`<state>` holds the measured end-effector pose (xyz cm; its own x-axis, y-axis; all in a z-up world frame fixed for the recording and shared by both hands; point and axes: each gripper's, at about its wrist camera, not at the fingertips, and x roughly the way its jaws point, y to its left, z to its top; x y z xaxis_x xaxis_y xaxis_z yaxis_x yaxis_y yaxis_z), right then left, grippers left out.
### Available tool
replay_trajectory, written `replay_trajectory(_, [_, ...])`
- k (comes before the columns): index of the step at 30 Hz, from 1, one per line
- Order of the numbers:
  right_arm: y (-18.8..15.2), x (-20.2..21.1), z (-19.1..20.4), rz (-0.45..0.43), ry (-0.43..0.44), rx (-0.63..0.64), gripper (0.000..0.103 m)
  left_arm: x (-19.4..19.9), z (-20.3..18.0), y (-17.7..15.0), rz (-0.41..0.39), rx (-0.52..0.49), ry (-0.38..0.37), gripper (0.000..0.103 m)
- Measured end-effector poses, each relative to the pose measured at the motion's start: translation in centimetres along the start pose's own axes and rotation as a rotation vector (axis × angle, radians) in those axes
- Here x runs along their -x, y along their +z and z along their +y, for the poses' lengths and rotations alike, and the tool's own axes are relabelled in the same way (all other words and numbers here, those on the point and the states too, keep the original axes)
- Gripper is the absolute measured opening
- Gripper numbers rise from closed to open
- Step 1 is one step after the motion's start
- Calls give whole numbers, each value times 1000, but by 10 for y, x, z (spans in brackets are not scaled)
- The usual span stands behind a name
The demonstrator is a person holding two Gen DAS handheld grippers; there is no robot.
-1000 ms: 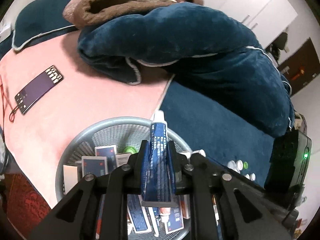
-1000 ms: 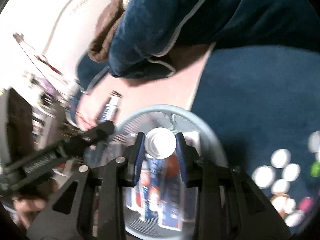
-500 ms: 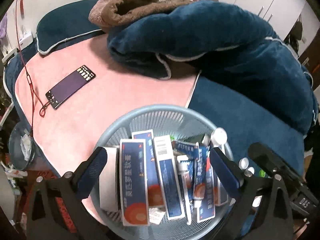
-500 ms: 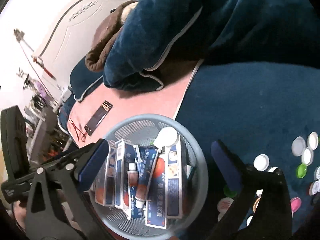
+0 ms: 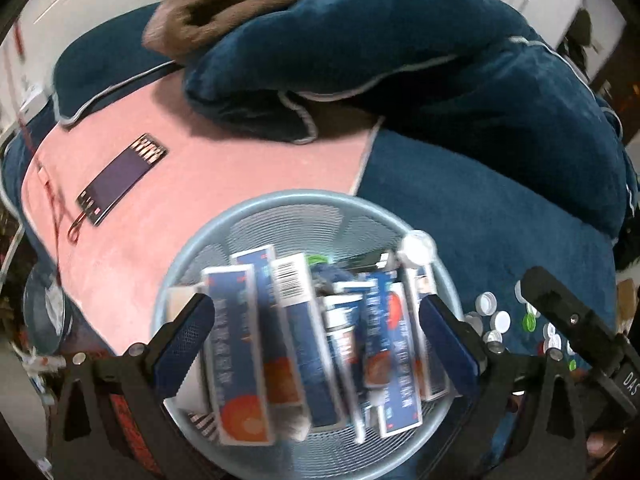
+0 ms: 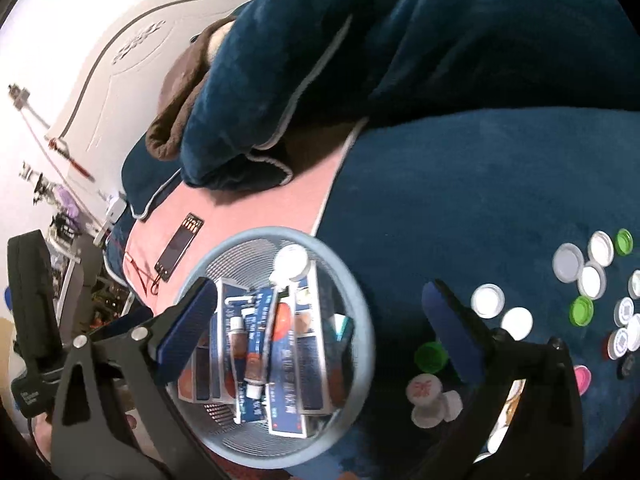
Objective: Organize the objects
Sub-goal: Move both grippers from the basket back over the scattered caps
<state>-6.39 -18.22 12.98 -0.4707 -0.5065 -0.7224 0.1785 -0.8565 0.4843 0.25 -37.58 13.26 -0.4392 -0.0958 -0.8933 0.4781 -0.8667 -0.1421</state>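
A grey wire-mesh basket [image 5: 280,208] [image 6: 248,236] stands on the bed, holding several blue toothpaste boxes [image 5: 236,344] [image 6: 316,340] and toothpaste tubes [image 5: 380,320] [image 6: 256,332]. One white-capped tube [image 5: 418,246] [image 6: 292,262] leans against the far rim. My left gripper [image 5: 316,340] hovers open above the basket with nothing between its pads. Over the basket's right edge, my right gripper [image 6: 320,324] is also open and empty. The right gripper's body [image 5: 576,328] shows at the right of the left wrist view. The left one [image 6: 28,320] appears at the left of the right wrist view.
Several bottle caps [image 6: 580,276] [image 5: 496,320] lie scattered on the blue blanket [image 6: 460,200] right of the basket. A phone [image 5: 120,180] [image 6: 180,252] with a red cord lies on the pink sheet [image 5: 220,168]. Bunched blue and brown bedding [image 5: 360,40] is piled behind.
Both grippers opened and let go: the left dropped its toothpaste tube and the right its white-capped tube into the basket. Both views have since shifted a little over the basket.
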Motion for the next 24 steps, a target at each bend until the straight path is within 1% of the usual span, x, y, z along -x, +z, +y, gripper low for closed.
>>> replay_trajectory(3, [-1, 8, -13, -13, -10, -31, 103, -11, -22, 5, 6, -50, -5, 102])
replay_trajectory(7, [-4, 20, -30, -27, -28, -54, 103, -29, -42, 15, 26, -81, 7, 102])
replay_trajectory(11, [-8, 35, -48, -42, -44, -69, 103, -42, -52, 24, 16, -83, 31, 102])
replay_trajectory(18, [-15, 57, -77, -69, -73, -97, 103, -73, -57, 33, 72, -73, 68, 102])
replay_trajectory(20, [-16, 60, -82, -69, -78, -101, 103, -76, -58, 33, 76, -82, 97, 102])
replay_trajectory(21, [-16, 61, -85, -69, -84, -103, 103, -76, -57, 32, 75, -87, 126, 102])
replay_trajectory(24, [-18, 65, -90, -70, -92, -110, 103, -69, -43, 28, 60, -48, 203, 102])
